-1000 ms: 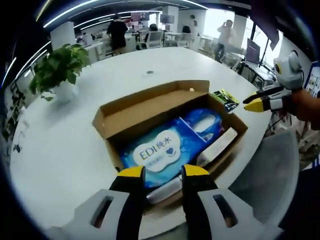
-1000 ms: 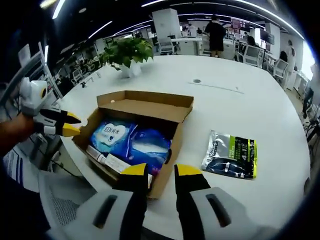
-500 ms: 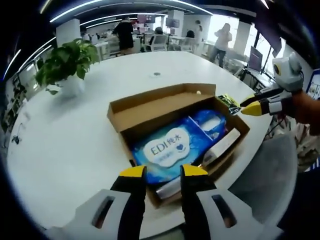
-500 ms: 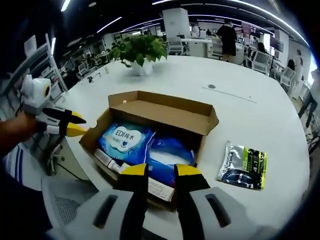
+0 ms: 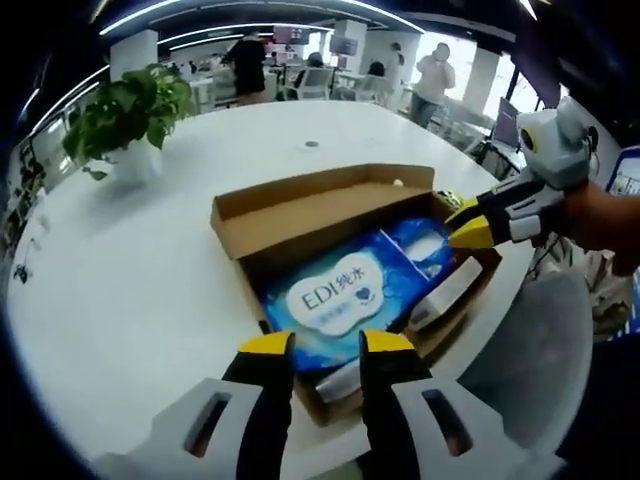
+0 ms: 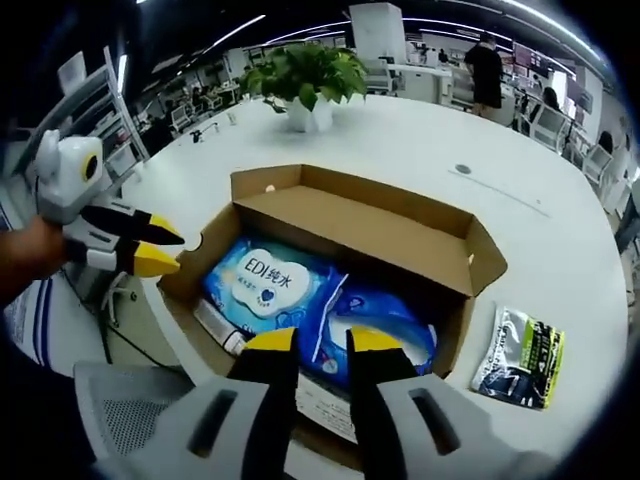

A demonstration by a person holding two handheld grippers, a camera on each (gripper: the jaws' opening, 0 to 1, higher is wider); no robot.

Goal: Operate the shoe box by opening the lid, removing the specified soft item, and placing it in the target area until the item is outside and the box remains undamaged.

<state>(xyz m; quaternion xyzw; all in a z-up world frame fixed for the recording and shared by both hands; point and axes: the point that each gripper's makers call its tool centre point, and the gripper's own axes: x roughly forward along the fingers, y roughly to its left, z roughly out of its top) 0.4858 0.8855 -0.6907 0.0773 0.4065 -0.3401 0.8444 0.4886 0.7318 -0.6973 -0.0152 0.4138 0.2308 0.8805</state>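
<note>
Cardboard of the shoe box [image 5: 330,215] is folded back, so the lid [image 6: 380,225] stands open at the far side and everything inside is easy to reach from the near edge of the white desk [image 5: 120,280]. The box sits close to this edge, I think because both grippers come from the person's side. Inside lies a blue soft pack of wipes [image 5: 335,300] with a white label, a second blue pack [image 6: 385,325] touching it, and a long white tube or carton [image 5: 445,290] along the near wall. I judge the soft pack to be the item to remove; it is not yet out. The left gripper [image 5: 325,345] hangs over the near wall of the box, its yellow-tipped fingers [image 5: 265,345] a little apart, with nothing between them and touching nothing that I can see. The right gripper [image 6: 308,342] hovers over the second pack, its fingers [image 6: 270,340] also slightly spread and empty; in the left gripper view it reaches in from the side, its tips over the box corner. A dark green and black pouch [image 6: 520,355] lies on the desk just beside the box, and a potted plant [image 5: 125,120] stands well apart. The target area I cannot identify.
</note>
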